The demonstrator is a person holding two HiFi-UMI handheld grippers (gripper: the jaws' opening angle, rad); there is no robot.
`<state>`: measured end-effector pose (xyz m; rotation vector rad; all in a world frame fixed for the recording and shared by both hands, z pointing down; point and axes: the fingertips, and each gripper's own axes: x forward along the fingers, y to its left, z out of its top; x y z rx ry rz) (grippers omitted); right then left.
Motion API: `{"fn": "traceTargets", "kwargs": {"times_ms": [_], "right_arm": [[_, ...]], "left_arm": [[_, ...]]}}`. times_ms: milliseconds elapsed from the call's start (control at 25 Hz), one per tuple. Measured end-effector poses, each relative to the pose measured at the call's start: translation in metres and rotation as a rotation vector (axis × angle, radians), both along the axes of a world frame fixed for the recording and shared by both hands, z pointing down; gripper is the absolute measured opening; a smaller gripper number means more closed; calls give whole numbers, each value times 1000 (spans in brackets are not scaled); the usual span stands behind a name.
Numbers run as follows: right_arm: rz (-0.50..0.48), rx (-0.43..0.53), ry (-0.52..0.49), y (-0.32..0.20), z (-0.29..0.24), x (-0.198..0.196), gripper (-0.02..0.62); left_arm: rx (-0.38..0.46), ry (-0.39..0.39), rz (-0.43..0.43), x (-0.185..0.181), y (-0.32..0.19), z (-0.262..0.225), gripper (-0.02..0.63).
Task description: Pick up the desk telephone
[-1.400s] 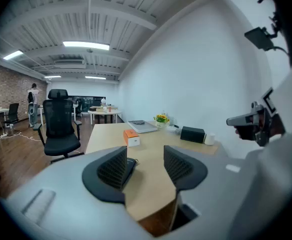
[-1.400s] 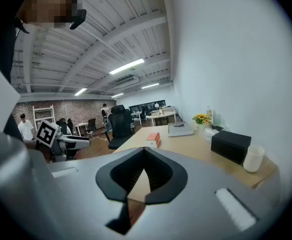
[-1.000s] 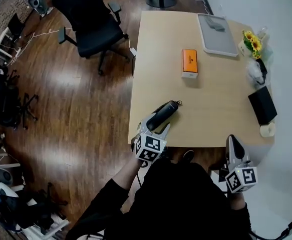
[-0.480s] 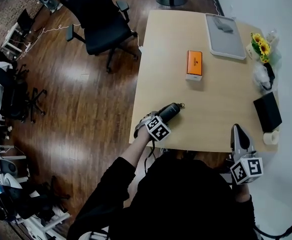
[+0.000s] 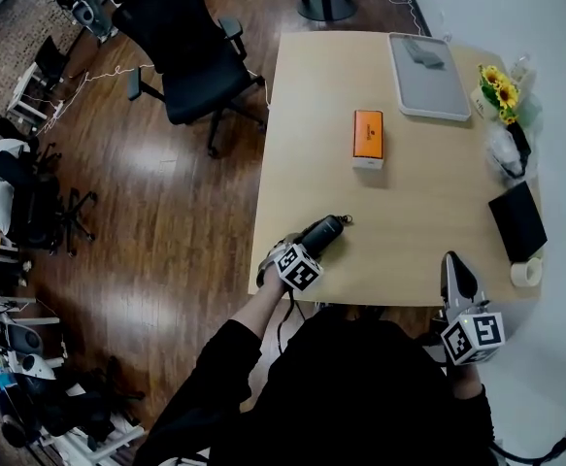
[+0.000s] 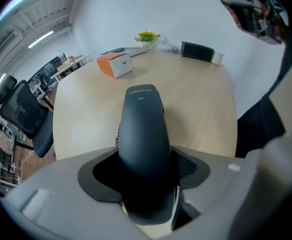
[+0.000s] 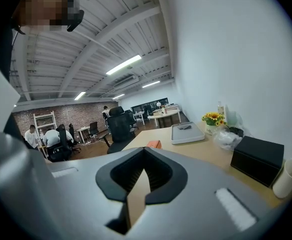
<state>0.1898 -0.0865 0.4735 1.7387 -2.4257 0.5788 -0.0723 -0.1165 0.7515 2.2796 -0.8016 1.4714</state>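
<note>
The desk telephone's black handset (image 5: 321, 231) lies at the near left edge of the wooden table (image 5: 418, 202), pointing away from me. My left gripper (image 5: 300, 249) is shut on its near end. In the left gripper view the handset (image 6: 141, 134) fills the gap between the jaws of the left gripper (image 6: 148, 168), and a bit of coiled cord (image 6: 118, 132) shows on its left. I cannot tell whether the handset rests on the table. My right gripper (image 5: 451, 262) hangs at the near right edge, shut and holding nothing. The right gripper view shows this right gripper (image 7: 144, 156) pointing along the table.
An orange box (image 5: 368, 138) lies mid-table, and a grey tray (image 5: 426, 64) sits at the far end. Along the right edge stand yellow flowers (image 5: 497, 93), a plastic bag (image 5: 504, 147), a black box (image 5: 517, 221) and a white roll (image 5: 525, 272). A black office chair (image 5: 190, 47) is off the left side.
My left gripper has closed round the handset's near end, having been open just short of it a second ago. The right gripper has hardly moved.
</note>
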Motion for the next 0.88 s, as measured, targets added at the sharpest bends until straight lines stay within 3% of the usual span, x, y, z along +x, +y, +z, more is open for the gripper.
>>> {"fn": "traceTargets", "kwargs": {"times_ms": [160,320,760,880], "right_arm": [[-3,-2,-6,-1,0,3,0],[-18,7,-7,-4,-4,2,0],[-54,22,-24,-16,-9,-7,0],[-69,27,-27,-19,-9,-11,0]], "left_arm": [[-47,67,-137,-7,12,2,261],[0,182,-217,-1,19,-40,261],[331,490,-331,13,17,-224,262],[443,552,-322,21,14,-262,262]]}}
